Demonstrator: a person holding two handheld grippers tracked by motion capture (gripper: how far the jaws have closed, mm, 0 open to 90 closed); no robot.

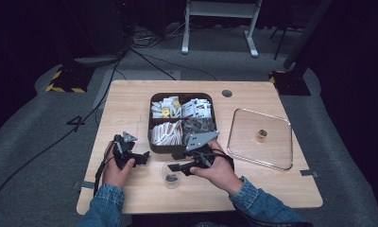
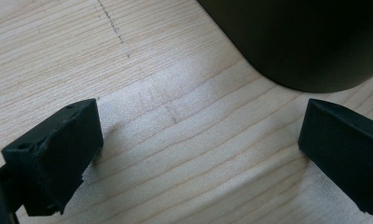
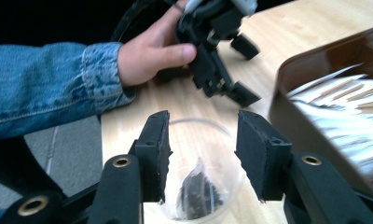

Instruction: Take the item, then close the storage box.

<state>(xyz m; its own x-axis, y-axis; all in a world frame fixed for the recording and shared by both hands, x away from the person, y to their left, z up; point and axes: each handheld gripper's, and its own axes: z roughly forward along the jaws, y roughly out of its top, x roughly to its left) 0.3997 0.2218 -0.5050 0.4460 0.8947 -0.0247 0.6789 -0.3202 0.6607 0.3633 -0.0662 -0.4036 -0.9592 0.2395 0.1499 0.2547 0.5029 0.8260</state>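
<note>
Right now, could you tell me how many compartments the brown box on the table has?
4, in a two-by-two grid inside the brown box: far left, far right, near left, and near right, partly hidden by the right gripper.

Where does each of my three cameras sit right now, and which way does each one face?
High view: above the person's side, looking forward and down on the light wooden table; both forearms and grippers show.
Left gripper view: on the left gripper, facing down at tabletop and the dark brown compartment tray; open black jaws show.
Right gripper view: on the right gripper, over the clear plastic cup; its jaws and the other hand show.
Shared: tray, table.
</note>
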